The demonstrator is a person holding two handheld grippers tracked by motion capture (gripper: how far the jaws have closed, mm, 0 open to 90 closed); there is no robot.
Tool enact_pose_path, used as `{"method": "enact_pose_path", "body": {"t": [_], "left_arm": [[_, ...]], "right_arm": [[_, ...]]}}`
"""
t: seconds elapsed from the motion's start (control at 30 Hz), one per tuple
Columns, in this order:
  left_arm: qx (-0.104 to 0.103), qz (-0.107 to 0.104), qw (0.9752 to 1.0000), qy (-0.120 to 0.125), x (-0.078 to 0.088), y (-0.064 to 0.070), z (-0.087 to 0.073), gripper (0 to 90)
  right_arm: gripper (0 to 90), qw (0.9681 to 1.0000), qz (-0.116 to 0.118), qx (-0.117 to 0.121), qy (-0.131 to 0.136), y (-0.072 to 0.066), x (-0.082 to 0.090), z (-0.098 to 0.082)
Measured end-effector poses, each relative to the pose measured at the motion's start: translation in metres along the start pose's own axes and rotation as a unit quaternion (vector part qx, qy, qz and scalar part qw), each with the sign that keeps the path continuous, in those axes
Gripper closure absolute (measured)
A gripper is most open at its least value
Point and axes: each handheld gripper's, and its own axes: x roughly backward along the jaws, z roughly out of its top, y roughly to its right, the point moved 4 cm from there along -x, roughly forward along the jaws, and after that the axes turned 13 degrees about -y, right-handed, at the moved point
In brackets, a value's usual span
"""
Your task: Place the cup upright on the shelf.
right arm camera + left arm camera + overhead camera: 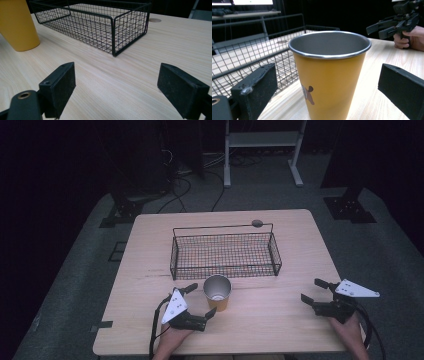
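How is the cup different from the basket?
The cup is yellow with solid walls and a shiny metal rim; the basket is black open wire mesh. The cup is round and tall for its width; the basket is a long, low rectangle. The cup stands between the open jaws of the left gripper; the basket has no gripper around it. Both sit upright and look empty on the table.
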Motion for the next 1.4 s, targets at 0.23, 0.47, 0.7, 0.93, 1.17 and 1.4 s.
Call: {"method": "enact_pose_path", "body": {"t": [0.23, 0.47, 0.7, 0.93, 1.17, 1.4], "left_arm": [[0.002, 0.002, 1.0000, -0.006, -0.012, 0.003, 0.002, 0.0], [0.007, 0.002, 0.9999, -0.014, -0.025, 0.005, 0.004, 0.0], [0.011, 0.008, 0.9998, -0.017, -0.032, 0.004, 0.011, 0.0], [0.017, 0.012, 0.9996, -0.019, -0.040, 0.003, 0.014, 0.0], [0.023, 0.011, 0.9995, -0.019, -0.043, 0.001, 0.015, 5.4], [0.027, 0.000, 0.9995, -0.016, -0.043, 0.003, 0.017, 12.8]], "right_arm": [[13.9, 1.0000, 0.001, 0.001, 0.000, 0.000, 0.000, 0.000], [14.0, 1.0000, 0.001, 0.002, 0.000, 0.000, 0.000, 0.000], [13.9, 1.0000, 0.001, 0.003, 0.000, 0.000, 0.000, 0.000], [13.9, 1.0000, 0.001, 0.003, 0.000, -0.001, 0.000, 0.000], [14.0, 1.0000, 0.001, 0.003, 0.000, -0.001, 0.000, 0.000], [14.0, 1.0000, 0.002, 0.003, 0.001, -0.001, 0.000, 0.000]]}}
